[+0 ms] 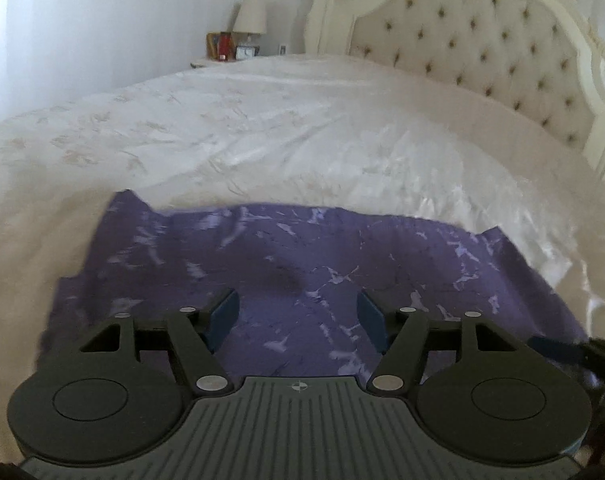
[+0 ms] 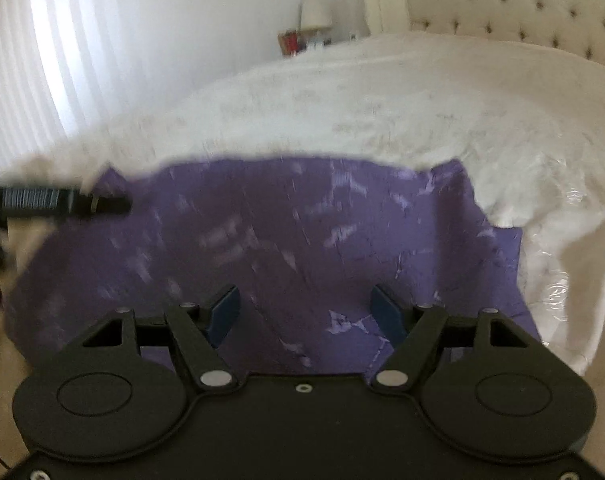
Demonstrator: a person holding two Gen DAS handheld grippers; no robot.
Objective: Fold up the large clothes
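Soft daylight fills both views, coming from the left: in the right wrist view a pleated curtain [image 2: 42,60] glows white and is blown out in vertical bands. The satin bedspread [image 1: 262,128] throws bright glare patches on its right-hand folds, while the purple garment [image 1: 302,264] stays dull, with a soft shadow at a dip near its middle. The left wrist view is fairly sharp at the tufted headboard [image 1: 482,40] and slightly smeared lower down. The right wrist view is motion-blurred throughout. Fisheye bending curves the bed's edges, and dark corners vignette both frames.
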